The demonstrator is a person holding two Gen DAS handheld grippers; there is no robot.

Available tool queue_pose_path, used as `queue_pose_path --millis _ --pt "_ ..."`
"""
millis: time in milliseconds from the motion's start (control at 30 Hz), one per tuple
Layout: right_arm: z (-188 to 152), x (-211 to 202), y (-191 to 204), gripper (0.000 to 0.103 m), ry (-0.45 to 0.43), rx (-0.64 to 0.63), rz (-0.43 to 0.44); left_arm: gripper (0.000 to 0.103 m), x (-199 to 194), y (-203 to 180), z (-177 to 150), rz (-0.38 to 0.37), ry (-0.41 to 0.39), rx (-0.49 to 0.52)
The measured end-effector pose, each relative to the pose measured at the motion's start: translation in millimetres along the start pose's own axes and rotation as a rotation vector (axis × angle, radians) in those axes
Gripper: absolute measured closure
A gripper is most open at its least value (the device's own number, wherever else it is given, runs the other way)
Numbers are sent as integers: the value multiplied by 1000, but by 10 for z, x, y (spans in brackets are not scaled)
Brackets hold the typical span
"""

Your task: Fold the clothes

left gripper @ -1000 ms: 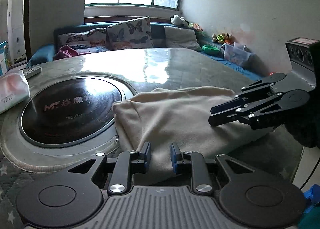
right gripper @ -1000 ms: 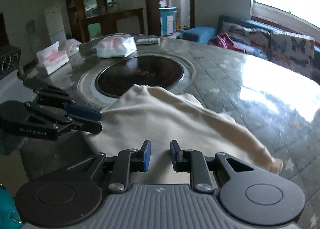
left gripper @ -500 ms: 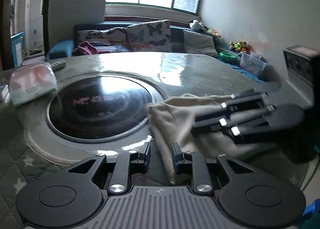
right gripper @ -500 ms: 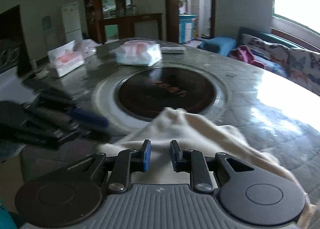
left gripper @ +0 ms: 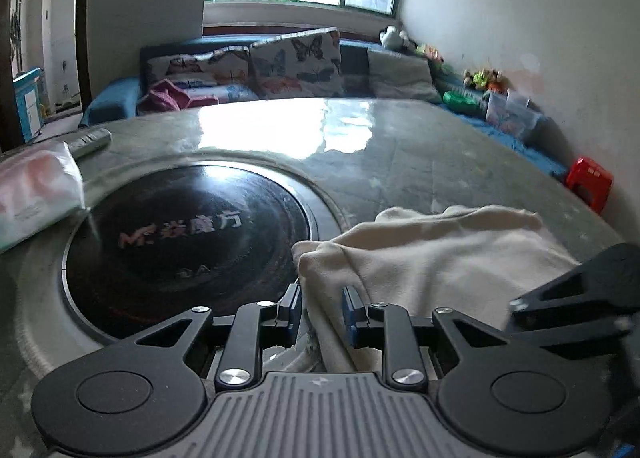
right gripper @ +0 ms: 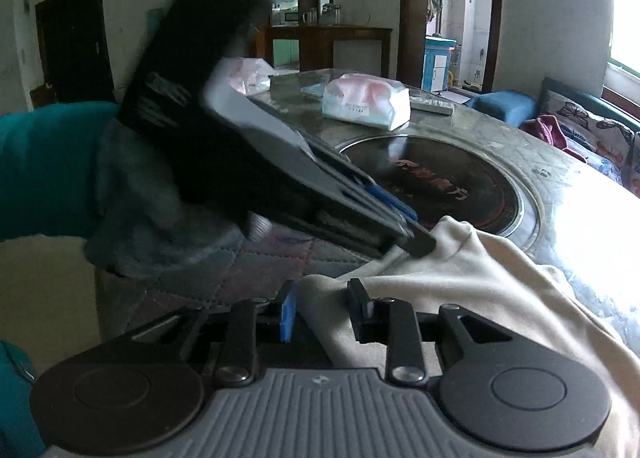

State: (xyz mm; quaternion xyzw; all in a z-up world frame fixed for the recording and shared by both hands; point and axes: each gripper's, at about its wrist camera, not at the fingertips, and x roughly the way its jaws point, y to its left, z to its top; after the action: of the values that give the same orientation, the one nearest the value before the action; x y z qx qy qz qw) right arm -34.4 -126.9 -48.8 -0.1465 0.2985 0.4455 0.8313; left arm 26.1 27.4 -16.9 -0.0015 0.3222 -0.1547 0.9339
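Observation:
A cream cloth (left gripper: 440, 258) lies folded on the round table beside the dark hotplate (left gripper: 180, 234). My left gripper (left gripper: 320, 308) is open with the cloth's near-left edge lying between its jaws. In the right wrist view the cloth (right gripper: 500, 298) fills the lower right. My right gripper (right gripper: 322, 308) is open with a cloth corner between its jaws. The left gripper (right gripper: 416, 244) also shows there, fingertips at the cloth's corner by the hotplate rim. The right gripper's side shows at the right edge of the left wrist view (left gripper: 576, 310).
A tissue pack (left gripper: 32, 190) and a remote (left gripper: 90, 140) lie at the far left of the table (left gripper: 400, 146). More tissue packs (right gripper: 366, 104) sit beyond the hotplate. A sofa with cushions (left gripper: 296, 62) and a red stool (left gripper: 590, 182) stand past the table.
Both grippers have moved to the cloth's near edge, close together. The cloth now lies between the jaws of each. The left gripper now fills the right wrist view.

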Motion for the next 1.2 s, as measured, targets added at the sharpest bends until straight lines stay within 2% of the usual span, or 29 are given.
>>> queue_pose_path --millis 67,100,133,233,333,467,600,800,1067,1133,1200 --pt "9 -41 -33 76 -10 15 -6 82 67 -11 15 -1 5 5" --pt "9 -45 -53 76 -11 23 -8 92 100 -17 22 -1 7 7" --pt "4 -35 -75 76 -8 34 -10 94 133 -23 29 -2 10 9" --pt "-45 37 -48 74 23 28 17 98 233 -40 51 -3 17 16" --pt "-67 25 -7 72 21 -5 18 98 313 -48 68 -6 24 19" --pt "-6 -57 -153 73 -20 58 4 98 323 -17 66 -14 33 4" --pt "7 -8 -240 72 -11 82 -18 98 332 13 64 -23 43 -11" --pt "4 0 -49 72 -2 16 -5 93 205 124 62 -26 34 -72" --pt "57 55 198 70 17 -103 -33 90 -127 264 -43 3 16 -155" --pt "46 91 259 67 35 -135 -50 76 -178 251 -78 0 17 -166" --pt "29 149 327 67 56 -170 -74 74 -215 233 -108 -8 20 -176"
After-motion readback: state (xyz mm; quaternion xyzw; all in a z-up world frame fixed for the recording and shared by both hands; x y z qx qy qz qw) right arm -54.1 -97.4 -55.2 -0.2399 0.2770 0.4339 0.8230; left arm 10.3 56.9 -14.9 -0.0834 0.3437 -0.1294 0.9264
